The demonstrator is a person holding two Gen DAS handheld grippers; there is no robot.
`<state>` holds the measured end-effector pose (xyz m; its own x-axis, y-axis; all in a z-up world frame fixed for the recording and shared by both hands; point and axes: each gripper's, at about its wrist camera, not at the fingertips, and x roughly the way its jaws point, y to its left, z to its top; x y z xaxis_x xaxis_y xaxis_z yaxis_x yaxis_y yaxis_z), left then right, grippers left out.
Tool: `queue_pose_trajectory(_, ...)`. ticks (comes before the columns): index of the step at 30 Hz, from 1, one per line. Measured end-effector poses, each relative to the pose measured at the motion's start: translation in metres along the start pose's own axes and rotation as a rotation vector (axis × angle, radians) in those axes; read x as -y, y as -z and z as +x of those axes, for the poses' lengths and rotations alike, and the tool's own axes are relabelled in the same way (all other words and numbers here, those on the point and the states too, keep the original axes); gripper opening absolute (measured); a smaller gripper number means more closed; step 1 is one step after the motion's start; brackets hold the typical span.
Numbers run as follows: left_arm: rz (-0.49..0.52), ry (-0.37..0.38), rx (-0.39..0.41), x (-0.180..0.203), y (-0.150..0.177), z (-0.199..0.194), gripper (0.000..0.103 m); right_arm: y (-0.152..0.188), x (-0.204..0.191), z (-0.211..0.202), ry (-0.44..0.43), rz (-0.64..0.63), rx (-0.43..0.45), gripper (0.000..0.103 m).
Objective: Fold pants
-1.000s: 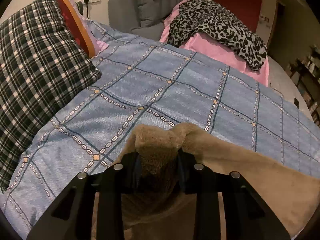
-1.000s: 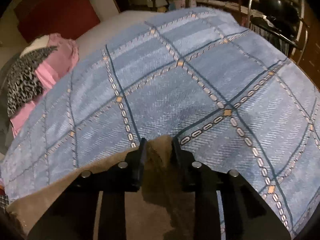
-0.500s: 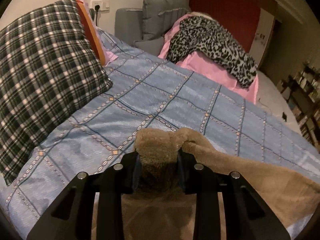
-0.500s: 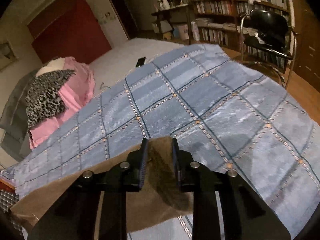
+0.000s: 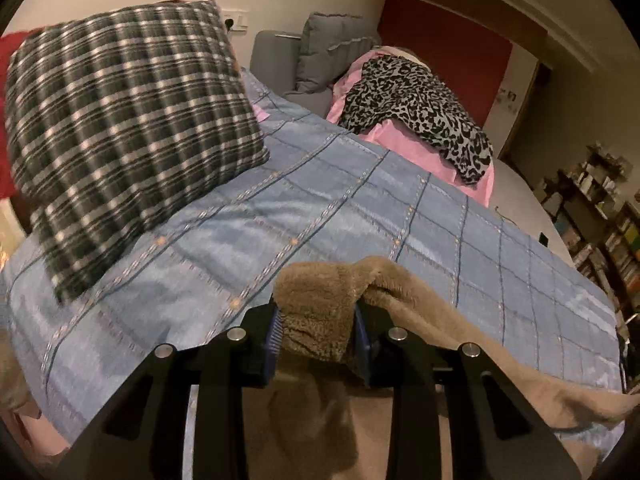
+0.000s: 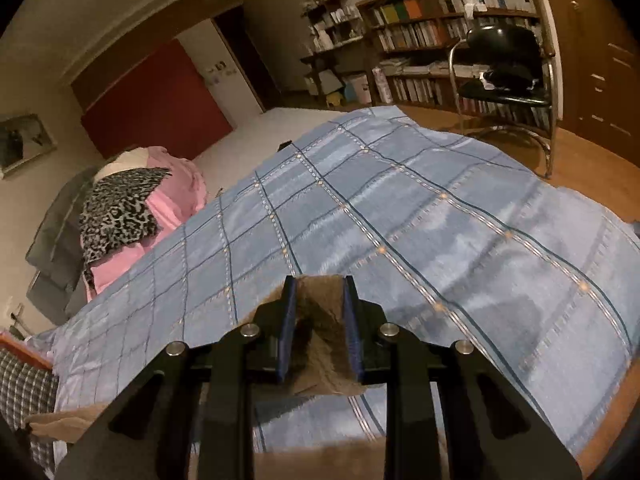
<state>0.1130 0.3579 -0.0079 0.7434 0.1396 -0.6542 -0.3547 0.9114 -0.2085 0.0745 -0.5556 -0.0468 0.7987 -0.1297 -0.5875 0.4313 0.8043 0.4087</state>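
The tan fleece pants (image 5: 460, 320) hang above the blue checked bedspread (image 5: 320, 200). My left gripper (image 5: 316, 304) is shut on a bunched corner of the pants, and the fabric stretches away to the right. My right gripper (image 6: 318, 284) is shut on another edge of the pants (image 6: 324, 336), held above the bedspread (image 6: 400, 208). More of the tan fabric hangs below the right gripper at the bottom of its view.
A plaid pillow (image 5: 120, 128) lies at the left. A leopard-print cloth (image 5: 416, 100) on pink bedding (image 5: 400, 136) lies at the far side, with grey cushions (image 5: 320, 56) behind. A black chair (image 6: 508, 80) and bookshelves (image 6: 440, 20) stand past the bed's right edge.
Both grippers have risen and tilted up with the pants, lifting the fabric off the bedspread. More of the room and less of the bed surface shows now.
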Motion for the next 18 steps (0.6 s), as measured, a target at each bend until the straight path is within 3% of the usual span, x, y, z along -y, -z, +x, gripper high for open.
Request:
queue_pose_trajectory(11, -0.113, 0.038, -0.027, -0.067, 0.066, -0.045, 0.031, 0.106, 0.058, -0.100, 0.030, 0.009, 0.032, 0.023)
queue_pose_trajectory(12, -0.126, 0.038, -0.027, -0.072, 0.071, -0.046, 0.031, 0.116, 0.062, -0.107, 0.045, 0.002, 0.035, 0.008)
queue_pose_trajectory(13, -0.135, 0.032, -0.024, -0.078, 0.075, -0.047, 0.031, 0.122, 0.064, -0.112, 0.086, -0.009, 0.046, 0.001)
queue_pose_trajectory(16, -0.136, 0.026, -0.025, -0.085, 0.086, -0.046, 0.031, 0.139, 0.079, -0.122, 0.157, -0.019, 0.046, 0.001)
queue_pose_trajectory(18, -0.094, -0.008, -0.029, -0.080, 0.094, -0.043, 0.031, 0.150, 0.087, -0.116, 0.152, -0.009, -0.015, 0.002)
